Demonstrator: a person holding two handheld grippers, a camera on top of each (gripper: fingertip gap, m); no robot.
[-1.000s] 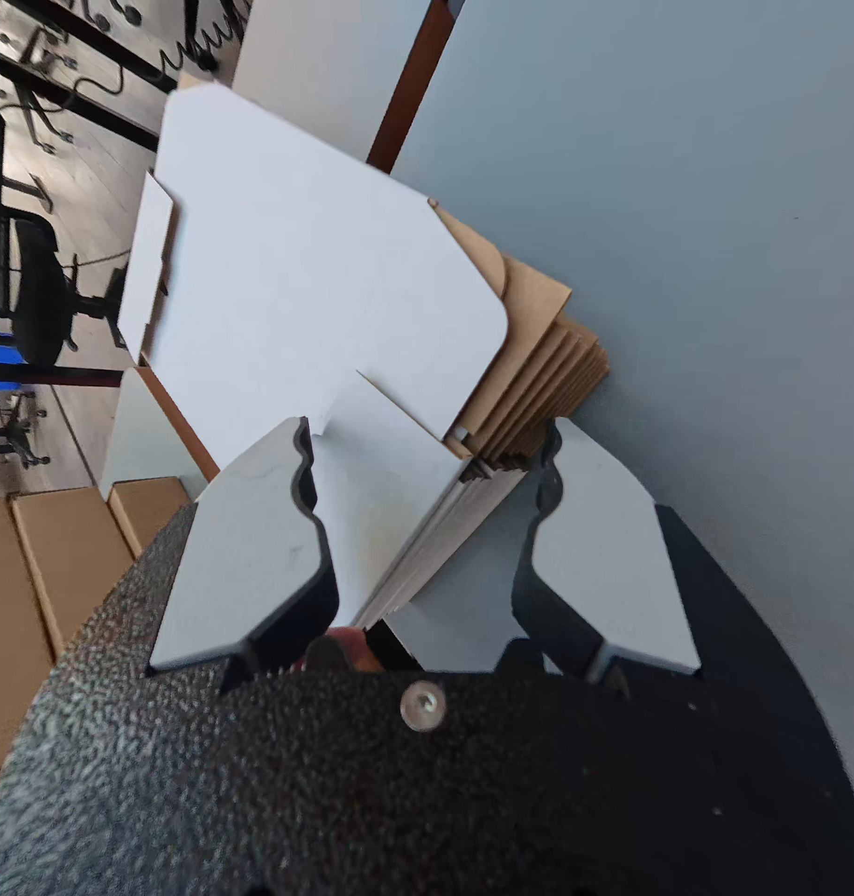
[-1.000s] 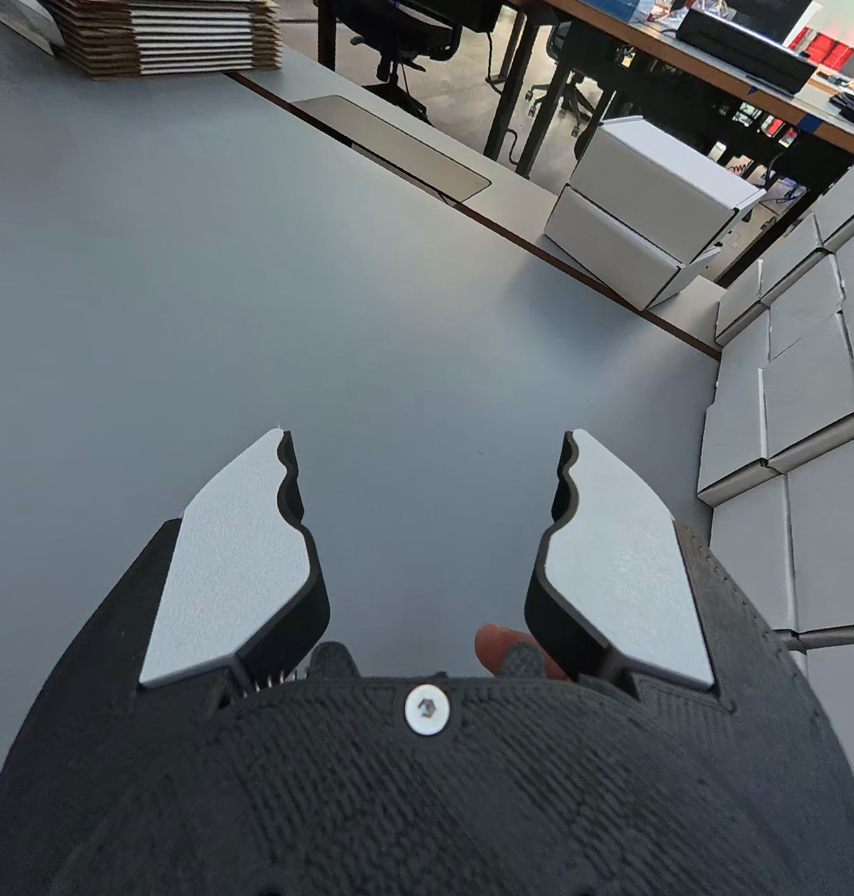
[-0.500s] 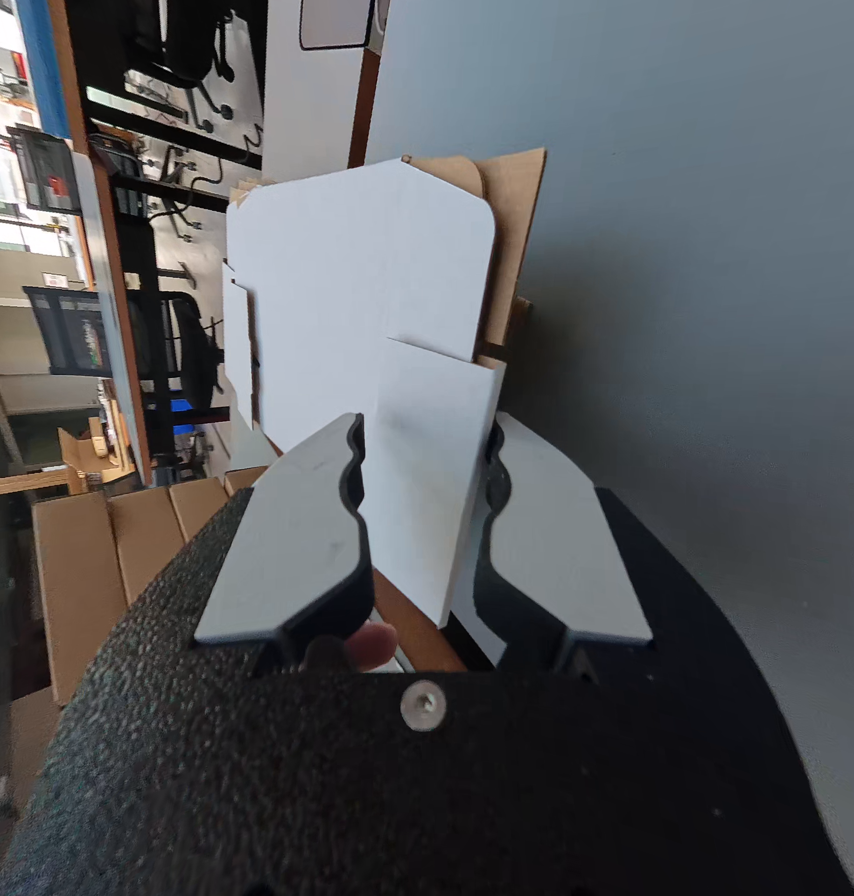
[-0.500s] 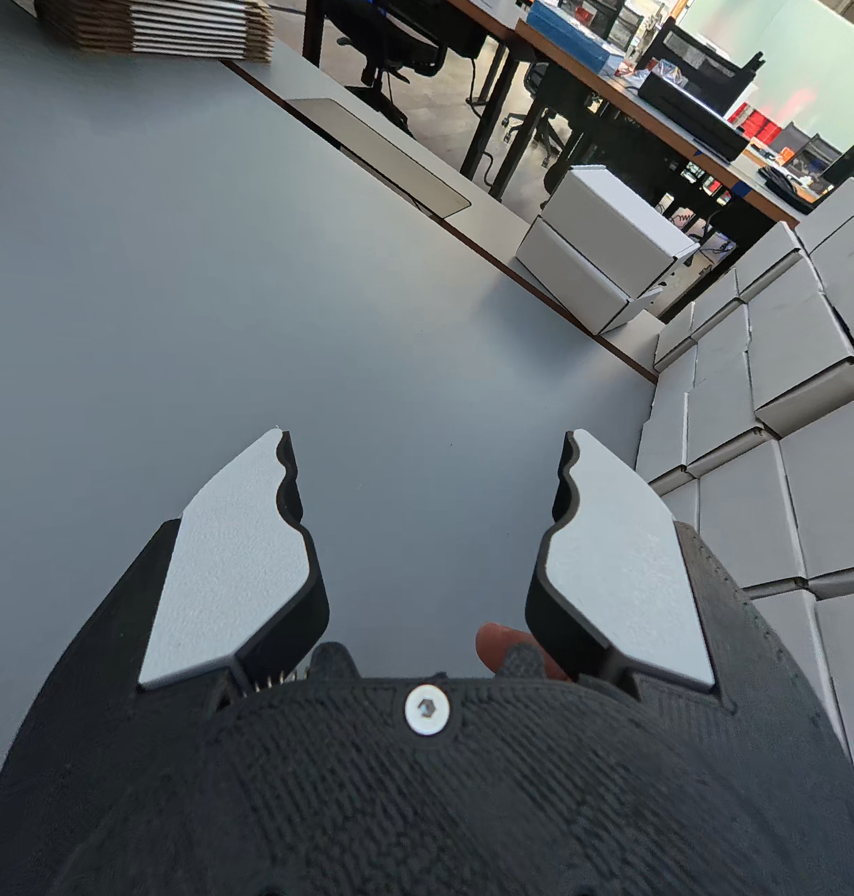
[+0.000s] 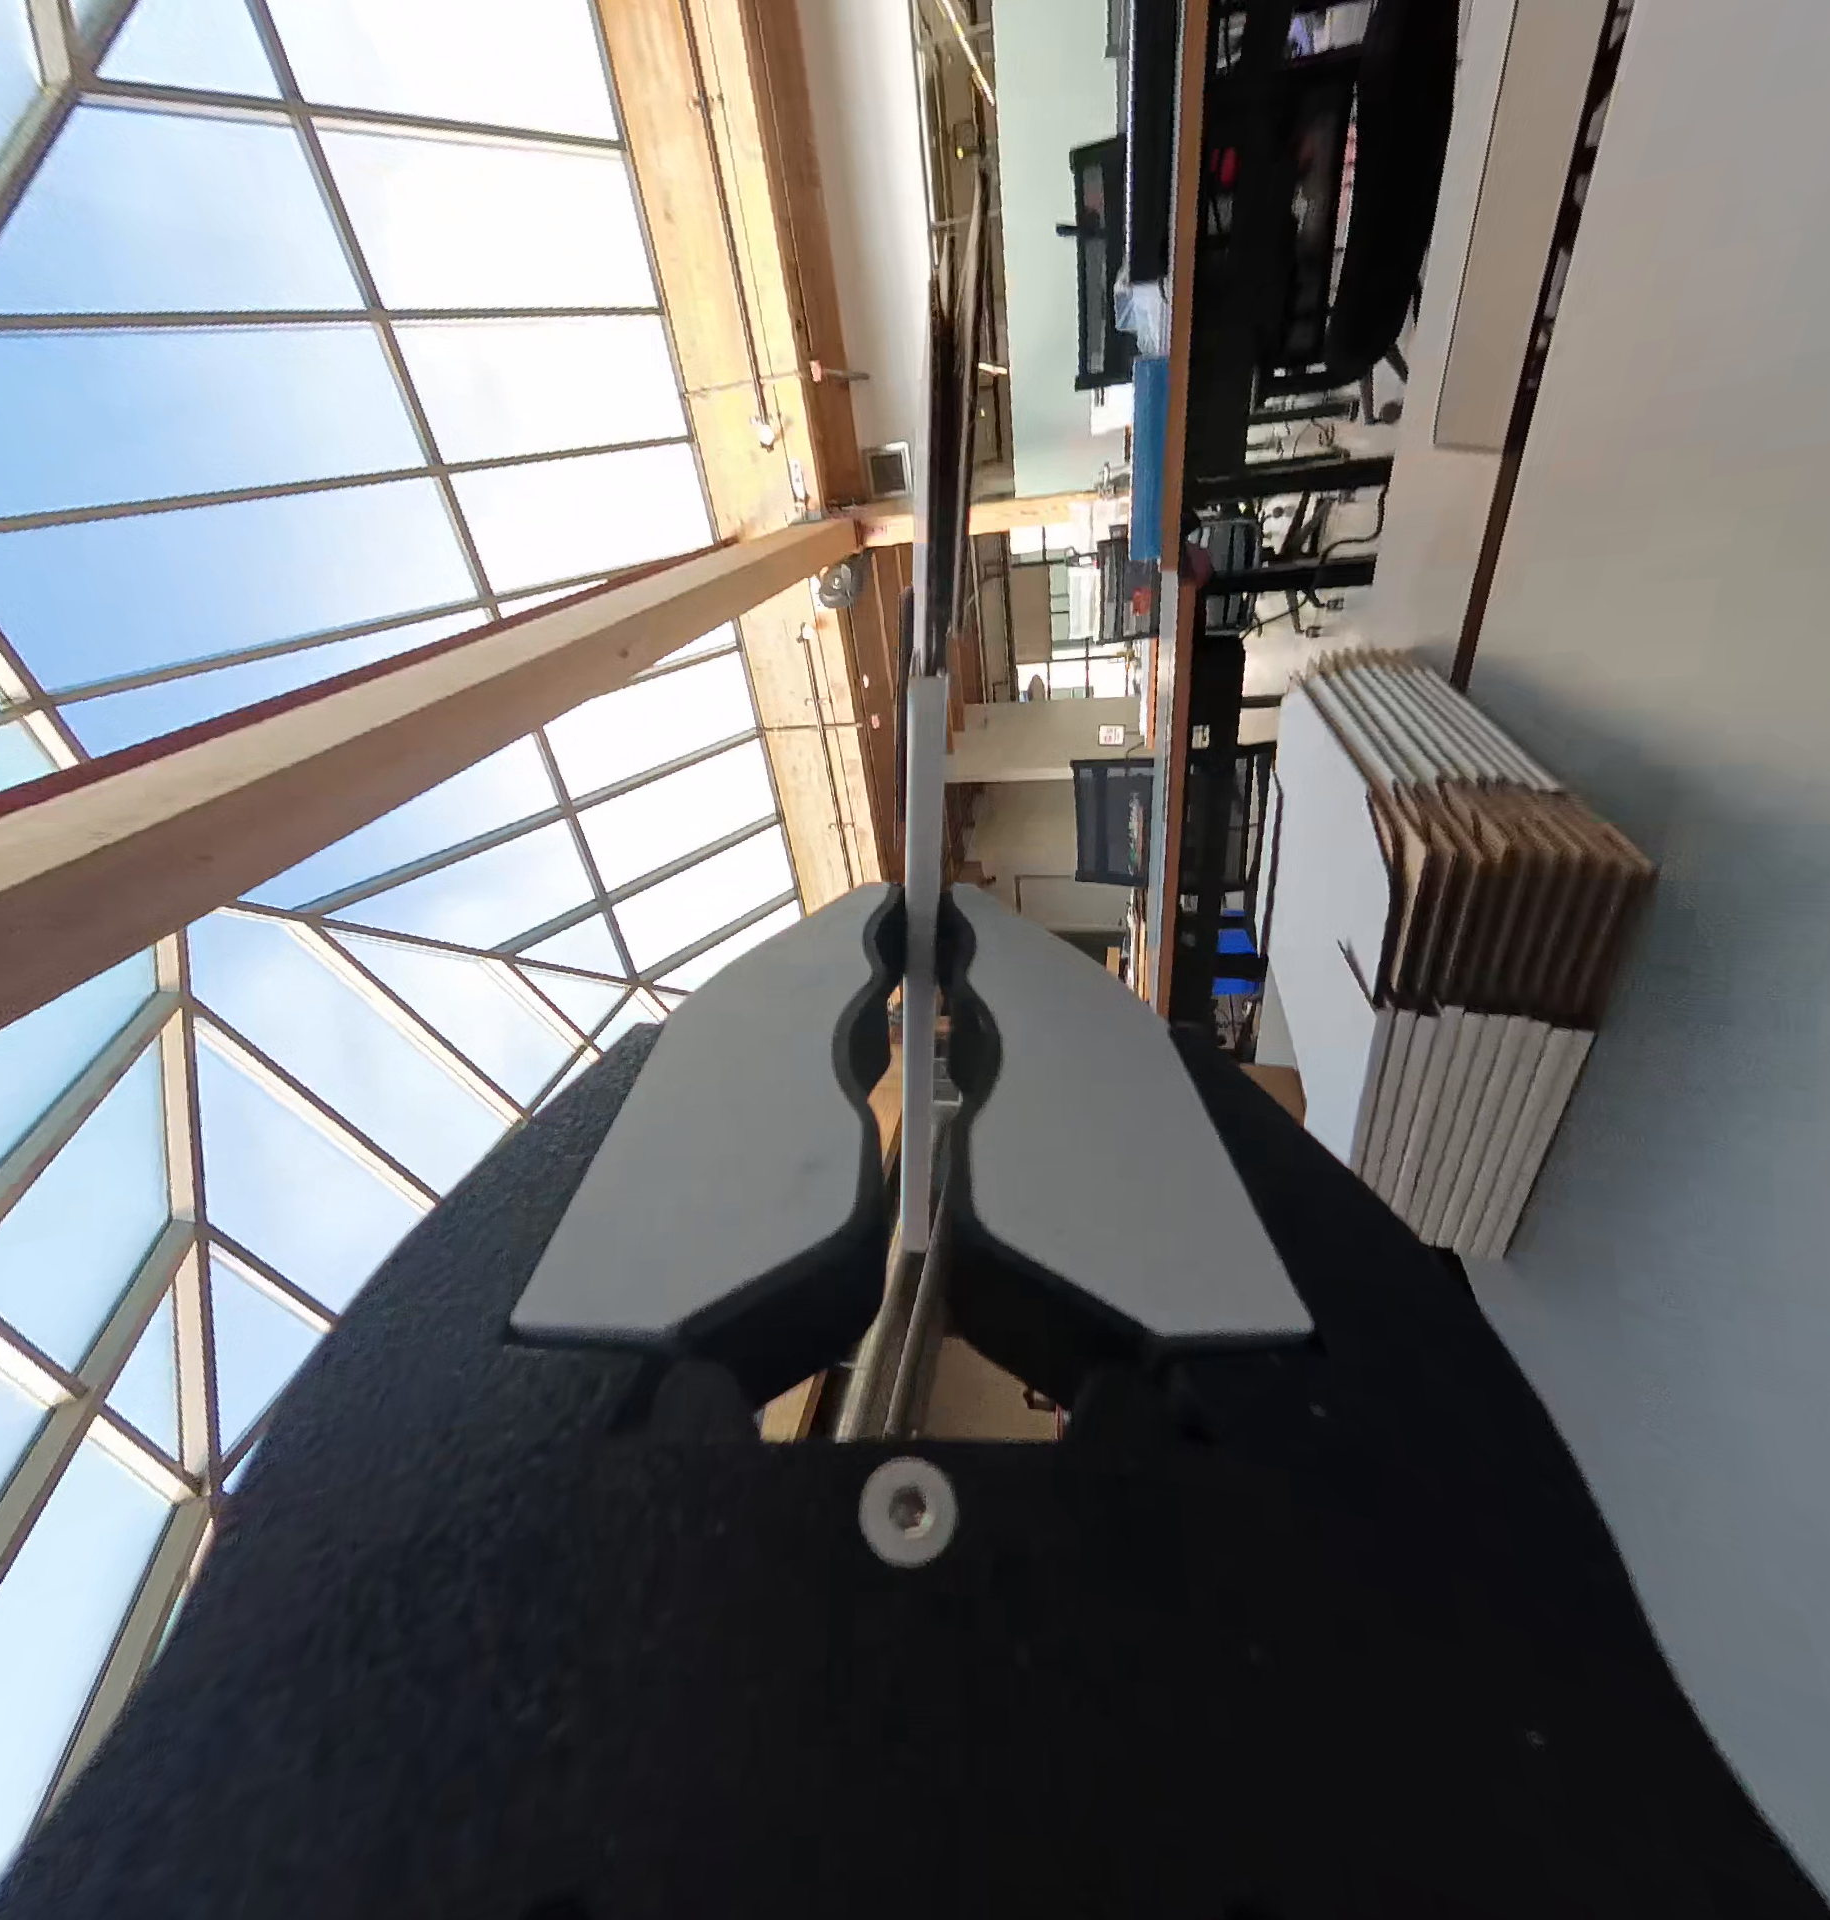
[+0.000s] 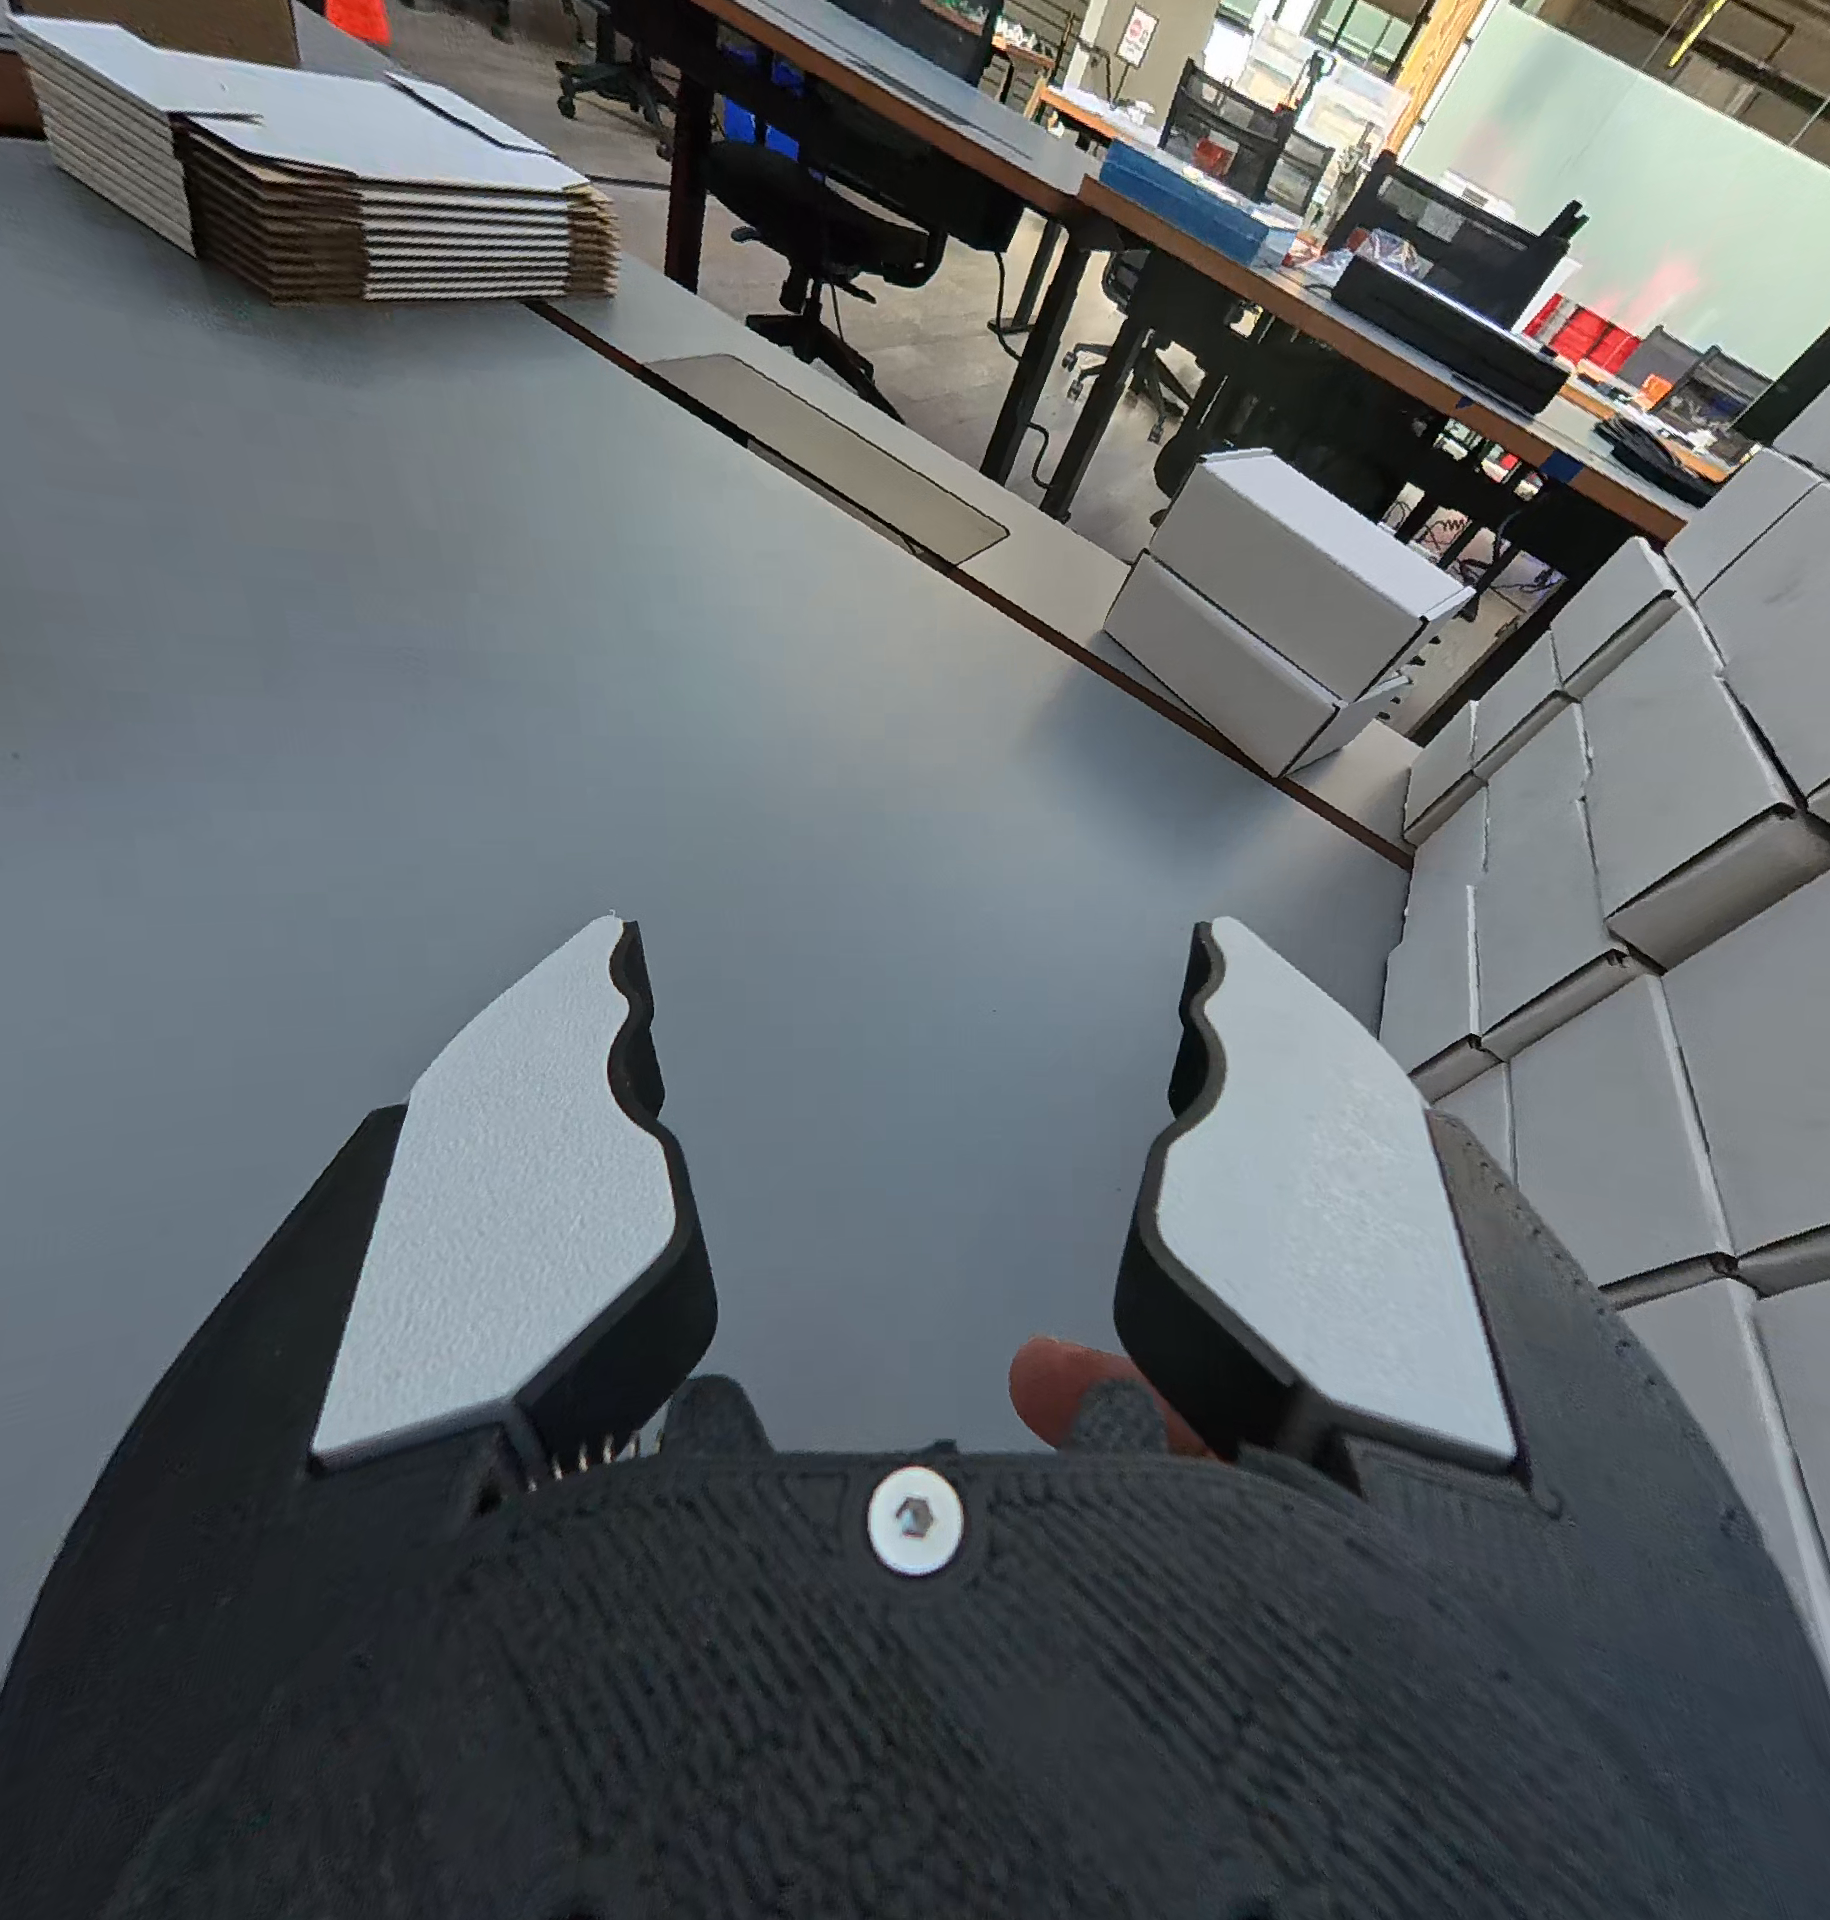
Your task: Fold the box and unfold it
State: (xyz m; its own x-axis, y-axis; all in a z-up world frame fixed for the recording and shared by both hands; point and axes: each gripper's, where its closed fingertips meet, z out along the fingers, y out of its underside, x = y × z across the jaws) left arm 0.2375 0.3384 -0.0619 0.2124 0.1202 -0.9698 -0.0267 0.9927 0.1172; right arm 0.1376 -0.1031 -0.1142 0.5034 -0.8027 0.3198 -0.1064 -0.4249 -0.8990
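My left gripper is shut on a flat, unfolded white cardboard box. The sheet shows edge-on, running straight ahead from between the fingers, lifted off the stack. The stack of flat box blanks lies on the grey table to the right in the left wrist view. The same stack shows at the far left in the right wrist view. My right gripper is open and empty, held above the bare grey table.
Two folded white boxes are stacked at the table's far right edge. Rows of folded white boxes fill the right side. Office chairs and other desks stand beyond the table. The left wrist view points up at a glass roof with wooden beams.
My left gripper closed on the top flat box and lifted it off the stack, turning upward. My right gripper stayed open and shifted slightly, bringing the stack into its view.
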